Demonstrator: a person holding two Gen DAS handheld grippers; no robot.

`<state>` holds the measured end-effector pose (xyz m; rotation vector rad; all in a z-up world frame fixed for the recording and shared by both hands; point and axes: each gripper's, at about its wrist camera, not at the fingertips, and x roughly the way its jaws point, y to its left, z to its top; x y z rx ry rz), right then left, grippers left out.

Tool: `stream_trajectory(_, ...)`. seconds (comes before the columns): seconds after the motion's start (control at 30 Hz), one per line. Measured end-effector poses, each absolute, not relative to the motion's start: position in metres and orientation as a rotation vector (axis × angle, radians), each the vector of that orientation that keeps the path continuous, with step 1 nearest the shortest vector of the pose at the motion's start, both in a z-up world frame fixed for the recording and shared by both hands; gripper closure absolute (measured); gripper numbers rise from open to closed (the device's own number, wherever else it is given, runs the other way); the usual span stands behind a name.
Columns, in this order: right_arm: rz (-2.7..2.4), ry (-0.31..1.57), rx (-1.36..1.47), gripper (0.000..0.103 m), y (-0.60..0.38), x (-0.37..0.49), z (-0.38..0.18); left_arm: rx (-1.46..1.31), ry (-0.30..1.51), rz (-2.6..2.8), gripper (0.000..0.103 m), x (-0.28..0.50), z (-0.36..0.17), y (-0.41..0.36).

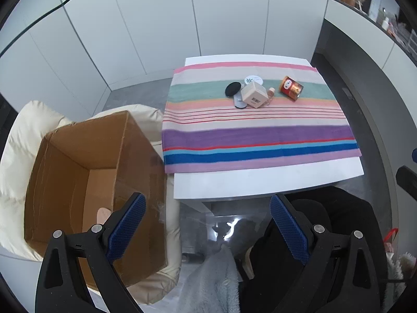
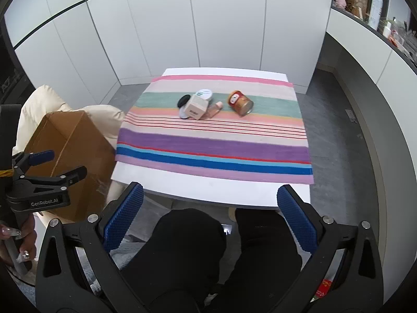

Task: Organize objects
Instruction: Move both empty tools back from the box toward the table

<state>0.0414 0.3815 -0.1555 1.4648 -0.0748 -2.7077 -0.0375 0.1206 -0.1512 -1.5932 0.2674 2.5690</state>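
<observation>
Right now both claws are hanging spread and empty over the person's black-trousered lap, short of the near edge of the white rectangular table [image 2: 208, 190]. The right gripper [image 2: 209, 217] is looking squarely along the table's middle, so it is judged the nearer one to the clutter; the left gripper [image 1: 207, 225] is sitting off the table's near-left corner, beside the open brown cardboard box [image 1: 78, 161], which is resting on a cream padded cushion [image 1: 23, 135] against the table's left edge. Something pale pink is showing at the box's bottom, too hidden to name.

Ahead, across the multicoloured striped cloth [image 2: 213, 148], the things to sort are lying in a cluster toward the far edge: a beige cube-shaped box [image 2: 196, 107], a small pink bottle [image 2: 215, 109] lying with its long axis running toward the far right, a black round puff [image 2: 183, 101], a white round lidded tin [image 2: 204, 94], and, slightly apart on the right, a red and gold can [image 2: 240, 103] tipped on its side.

Beyond are standing white cabinet panels, grey floor, and a cluttered shelf at the far right.
</observation>
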Motion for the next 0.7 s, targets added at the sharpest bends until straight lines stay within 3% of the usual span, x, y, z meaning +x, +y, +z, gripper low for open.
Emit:
stream_trajectory(0.43,-2.735,-0.127,1.443,0.000,0.418,0.009,-0.179,-1.568,0.324,2.565,0.006,-0.070,-0.156,0.140)
stream_trajectory(0.7,-2.709,-0.121,1.471,0.000,0.425,-0.045,-0.214,-1.581,0.270,2.480,0.006,-0.125,-0.183,0.167)
